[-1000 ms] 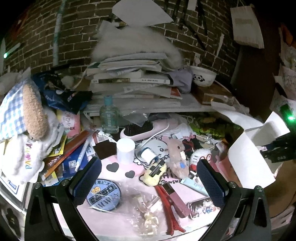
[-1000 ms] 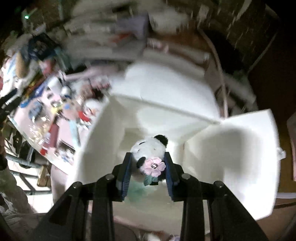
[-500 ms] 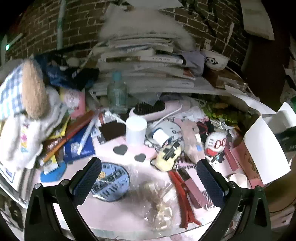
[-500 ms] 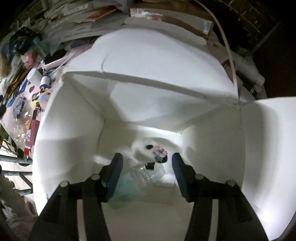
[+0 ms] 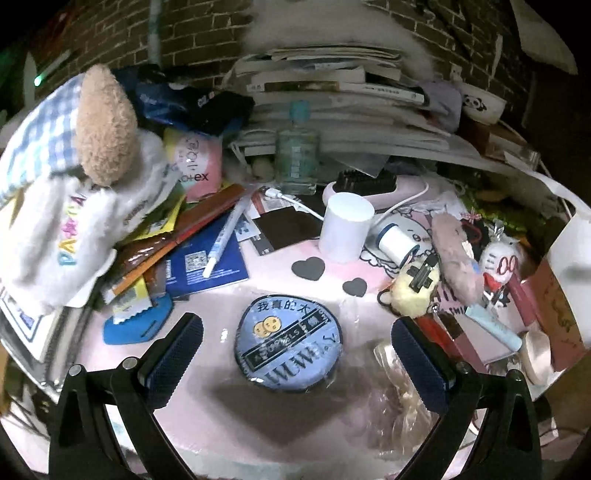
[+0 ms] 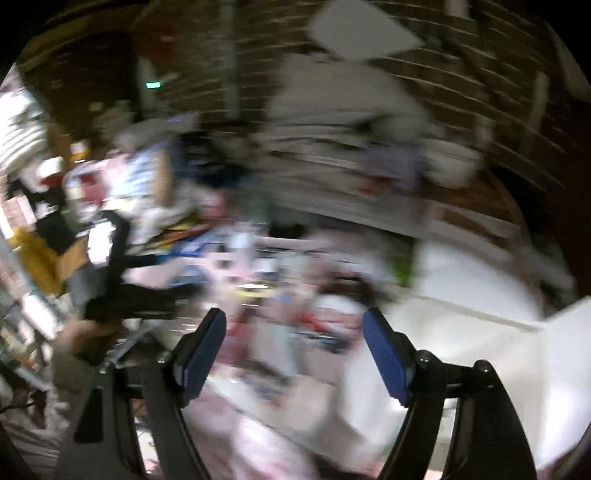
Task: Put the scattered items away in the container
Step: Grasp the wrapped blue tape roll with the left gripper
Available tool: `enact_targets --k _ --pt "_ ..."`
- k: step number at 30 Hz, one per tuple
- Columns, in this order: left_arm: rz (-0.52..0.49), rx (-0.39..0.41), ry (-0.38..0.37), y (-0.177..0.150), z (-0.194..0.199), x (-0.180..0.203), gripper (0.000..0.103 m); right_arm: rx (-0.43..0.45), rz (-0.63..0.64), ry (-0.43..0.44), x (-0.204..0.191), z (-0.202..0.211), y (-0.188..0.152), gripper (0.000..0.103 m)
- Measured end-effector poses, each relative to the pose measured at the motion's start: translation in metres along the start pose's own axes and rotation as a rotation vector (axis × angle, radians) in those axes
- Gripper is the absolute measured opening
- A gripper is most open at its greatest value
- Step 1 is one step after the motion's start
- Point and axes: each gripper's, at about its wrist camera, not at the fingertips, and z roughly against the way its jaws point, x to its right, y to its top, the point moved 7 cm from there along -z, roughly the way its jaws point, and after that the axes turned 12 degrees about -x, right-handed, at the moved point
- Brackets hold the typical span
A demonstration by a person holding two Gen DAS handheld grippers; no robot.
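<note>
Left wrist: cluttered pink tabletop (image 5: 207,325), brick wall (image 5: 192,33) behind; both hand-held grippers apart, empty

Before my left gripper: round blue patch (image 5: 289,345), matt woven cloth; white cylinder cup (image 5: 346,228), smooth matt plastic; clear glass bottle (image 5: 297,158), glossy; tan plush toy (image 5: 105,123), rough fleece; crinkled clear cellophane wrapper (image 5: 397,402), shiny.

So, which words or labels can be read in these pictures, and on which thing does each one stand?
"otex": end of a word on the pink packet; its start is hidden.
"PA": first coloured letters on the white plush garment; the rest is unclear.
"我真的太": top of the round blue patch; its lower lines are too blurred.
Book spines: too small.
Right wrist view: blurred, nothing readable.
</note>
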Motion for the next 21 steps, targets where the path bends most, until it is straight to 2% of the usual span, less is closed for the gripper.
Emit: enact_targets --k 5,8,13,15,19,21 --pt "-0.076 -0.029 0.106 -0.003 -0.017 0.005 0.102 -0.004 0.058 0.045 -0.059 -0.053 0.002 0.074" --pt "-0.072 -0.031 0.092 -0.005 -0.022 0.005 0.102 -0.029 0.056 0.026 -0.073 -0.081 -0.007 0.074" --pt "-0.038 -0.032 0.068 -0.004 -0.027 -0.003 0.101 -0.049 -0.016 -0.037 -0.056 -0.116 -0.019 0.074" --pt "-0.024 -0.045 0.043 -0.005 -0.03 -0.005 0.087 -0.05 -0.033 -0.061 -0.05 -0.125 -0.022 0.074" --pt "-0.034 -0.04 0.05 -0.006 -0.033 -0.005 0.085 -0.075 -0.077 -0.029 -0.043 -0.136 -0.028 0.074" --pt "-0.038 -0.035 0.045 -0.006 -0.032 -0.004 0.079 -0.078 -0.079 -0.035 -0.041 -0.139 -0.028 0.074"
